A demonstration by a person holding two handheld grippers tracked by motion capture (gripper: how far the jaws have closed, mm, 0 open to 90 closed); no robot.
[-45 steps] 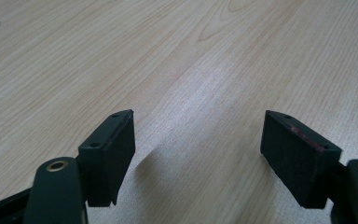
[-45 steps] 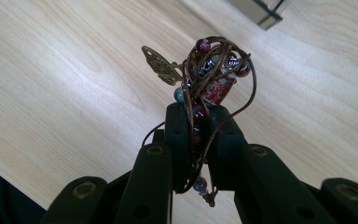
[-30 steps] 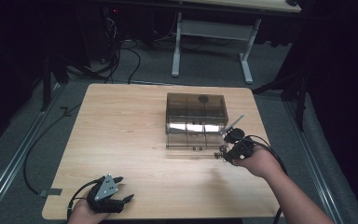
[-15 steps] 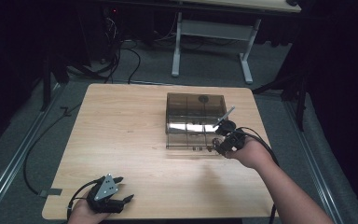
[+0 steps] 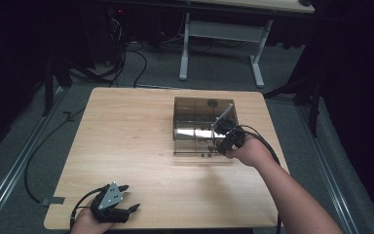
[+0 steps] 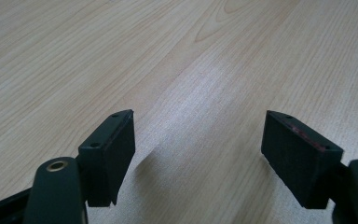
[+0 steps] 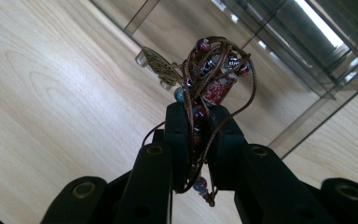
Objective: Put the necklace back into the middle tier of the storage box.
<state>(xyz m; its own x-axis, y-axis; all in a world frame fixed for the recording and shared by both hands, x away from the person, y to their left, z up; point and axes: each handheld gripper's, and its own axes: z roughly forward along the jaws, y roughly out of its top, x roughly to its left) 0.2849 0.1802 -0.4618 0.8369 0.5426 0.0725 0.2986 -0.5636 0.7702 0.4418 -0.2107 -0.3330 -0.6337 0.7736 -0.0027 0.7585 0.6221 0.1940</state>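
Currently, items on the table [image 5: 126,126]:

- Right gripper [image 7: 198,116]: jaws are closing on a bundle of brown cord strung with beads, a necklace [image 7: 213,77] by the look of it; the pads are pinching the cord, and a flat metal leaf pendant is sticking out to one side in the right gripper view
- Right gripper in the high view [image 5: 222,140]: it is hovering at the front right corner of the smoked clear box [image 5: 195,122], with the person's forearm reaching in from the lower right
- Smoked clear box: it is sitting right of the table's centre; in the right gripper view [image 7: 279,51] its transparent walls and inner dividers are lying just beyond the necklace
- Left gripper [image 6: 198,158]: jaws are standing wide apart with nothing between them, only bare wood below; in the high view [image 5: 112,204] it is resting near the front left edge of the table, well apart from the box
- Step in hand, as a judgement: the necklace is being carried, gripped, to the box, and is not yet inside it
- Next move, as a judgement: it is calling for lifting the bundle over the near wall, picking one compartment, and keeping the loose cord loops and pendant from snagging on the rim before the jaws are let go
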